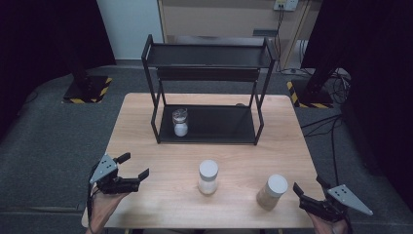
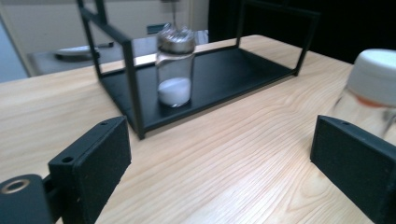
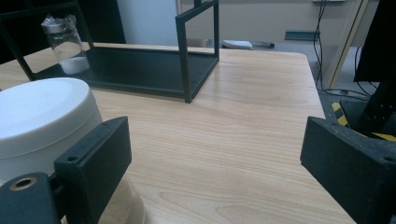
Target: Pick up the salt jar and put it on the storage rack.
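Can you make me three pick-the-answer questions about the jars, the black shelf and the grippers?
1. Where is the jar with the shiny metal lid?
A. on the bottom level of the black shelf
B. on the top level
C. on the floor

2. How many white-lidded jars stand on the bare table?
A. one
B. two
C. four

3. What is the left gripper doing?
A. squeezing a jar
B. lying inside the shelf
C. open, holding nothing

Answers:
1 A: it stands at the bottom level's left end.
2 B: the middle jar and the right jar, the second near the right gripper.
3 C: its jaws are apart with only wood between them.
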Motion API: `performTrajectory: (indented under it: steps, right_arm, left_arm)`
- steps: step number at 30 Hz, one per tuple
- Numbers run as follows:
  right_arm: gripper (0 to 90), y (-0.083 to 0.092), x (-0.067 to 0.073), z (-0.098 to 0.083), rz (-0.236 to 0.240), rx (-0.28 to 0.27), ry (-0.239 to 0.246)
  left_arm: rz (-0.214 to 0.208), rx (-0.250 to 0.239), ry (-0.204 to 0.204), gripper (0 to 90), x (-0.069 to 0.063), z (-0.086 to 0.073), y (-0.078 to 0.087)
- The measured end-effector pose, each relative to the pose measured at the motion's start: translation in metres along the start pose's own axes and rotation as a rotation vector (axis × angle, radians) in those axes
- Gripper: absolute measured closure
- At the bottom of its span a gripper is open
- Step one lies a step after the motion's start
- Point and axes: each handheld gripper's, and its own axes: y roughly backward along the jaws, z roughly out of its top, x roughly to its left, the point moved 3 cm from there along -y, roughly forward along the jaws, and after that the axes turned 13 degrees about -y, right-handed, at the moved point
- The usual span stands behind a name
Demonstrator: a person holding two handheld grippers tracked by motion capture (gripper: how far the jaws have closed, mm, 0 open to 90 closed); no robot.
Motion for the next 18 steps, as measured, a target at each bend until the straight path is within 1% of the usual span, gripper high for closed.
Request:
performTrajectory:
  steps: [3,6,9,11,13,16,18]
  right_arm:
    - [8.8,0.0,0.0,0.0,0.0,0.001,0.002]
    - [8.8,0.0,0.0,0.0,-0.003,-0.003,0.002]
    - [8.8,0.0,0.0,0.0,-0.002,-0.003,0.001]
    - [8.8,0.0,0.0,0.0,-0.002,-0.002,0.003]
    - [8.8,0.0,0.0,0.0,-0.003,-0.002,0.003]
    - [8.8,0.0,0.0,0.0,-0.004,-0.002,0.004]
    - [8.8,0.0,0.0,0.0,-0.004,0.001,0.005]
  left_arm:
    - [0.01,0.005,0.016,3.4,0.0,-0.008,0.003]
    - [0.021,0.013,0.017,3.3,-0.002,-0.013,0.006]
    - [0.037,0.018,0.003,3.3,-0.004,-0.016,0.008]
    - [0.042,0.009,0.009,3.2,-0.005,-0.018,0.01]
    - [0.052,0.01,0.004,3.3,-0.006,-0.019,0.011]
    - [0.055,0.012,0.005,3.3,-0.006,-0.02,0.012]
    - [0.059,0.017,-0.006,3.3,-0.006,-0.021,0.013]
